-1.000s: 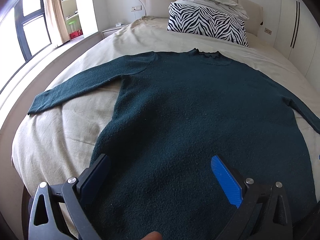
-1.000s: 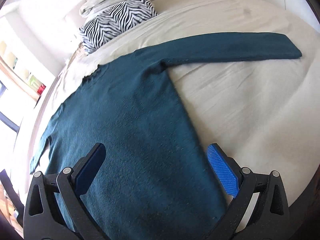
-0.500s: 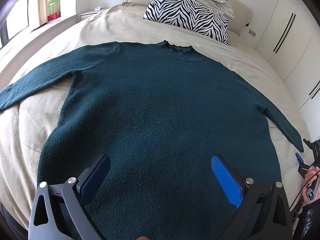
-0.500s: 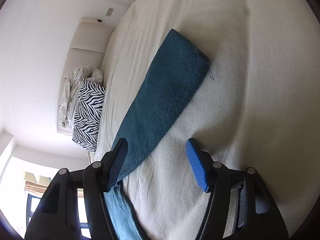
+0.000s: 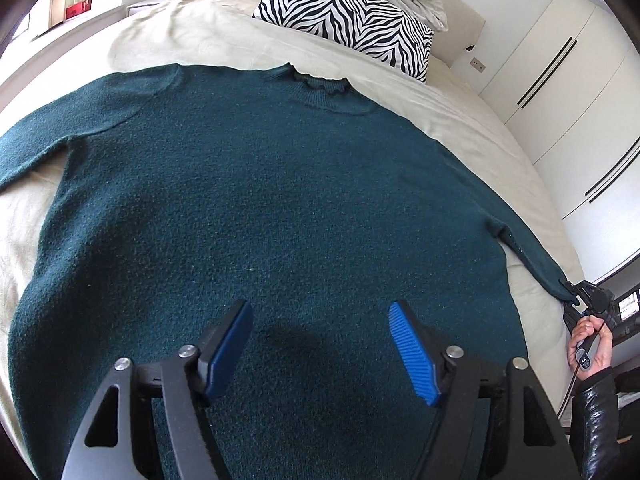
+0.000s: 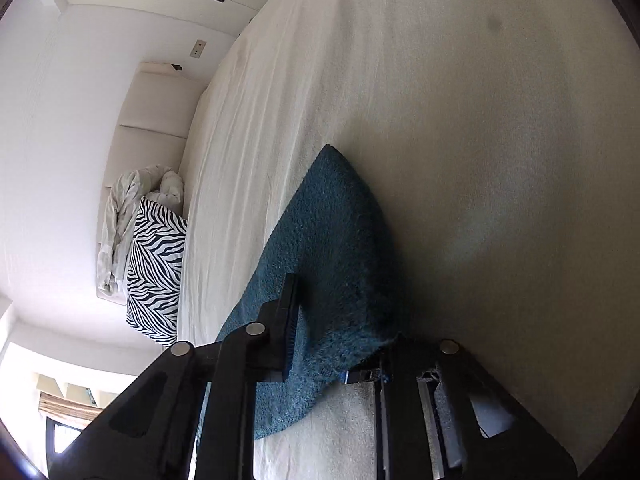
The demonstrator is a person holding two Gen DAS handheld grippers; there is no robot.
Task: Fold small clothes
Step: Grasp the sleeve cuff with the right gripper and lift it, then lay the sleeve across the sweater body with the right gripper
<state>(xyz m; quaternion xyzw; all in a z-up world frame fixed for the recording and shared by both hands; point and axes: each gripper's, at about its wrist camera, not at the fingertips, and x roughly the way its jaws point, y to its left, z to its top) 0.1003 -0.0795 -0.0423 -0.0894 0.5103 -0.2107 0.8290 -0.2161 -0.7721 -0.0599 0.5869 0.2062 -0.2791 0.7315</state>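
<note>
A dark teal sweater (image 5: 260, 208) lies flat, front up, on the beige bed (image 5: 460, 112), collar toward the headboard. My left gripper (image 5: 320, 320) hovers over its lower body. Its blue jaws are closing, still apart, with only flat knit under them and nothing pinched. My right gripper (image 6: 320, 332) is shut on the end of the sweater's right sleeve (image 6: 332, 240), and the cuff drapes over one finger. In the left wrist view that right gripper (image 5: 592, 300) sits at the bed's right edge on the sleeve (image 5: 532, 252), held by a person's hand (image 5: 592, 344).
A zebra-striped pillow (image 5: 348, 12) and crumpled white bedding (image 6: 132, 216) lie at the headboard. White wardrobe doors (image 5: 560, 72) stand along the right of the bed. Bare sheet (image 6: 480, 120) stretches beyond the sleeve end.
My right gripper swung from over the sweater's body out to the sleeve end, rolled, and closed on the cuff. My left gripper moved in over the sweater and its jaws narrowed.
</note>
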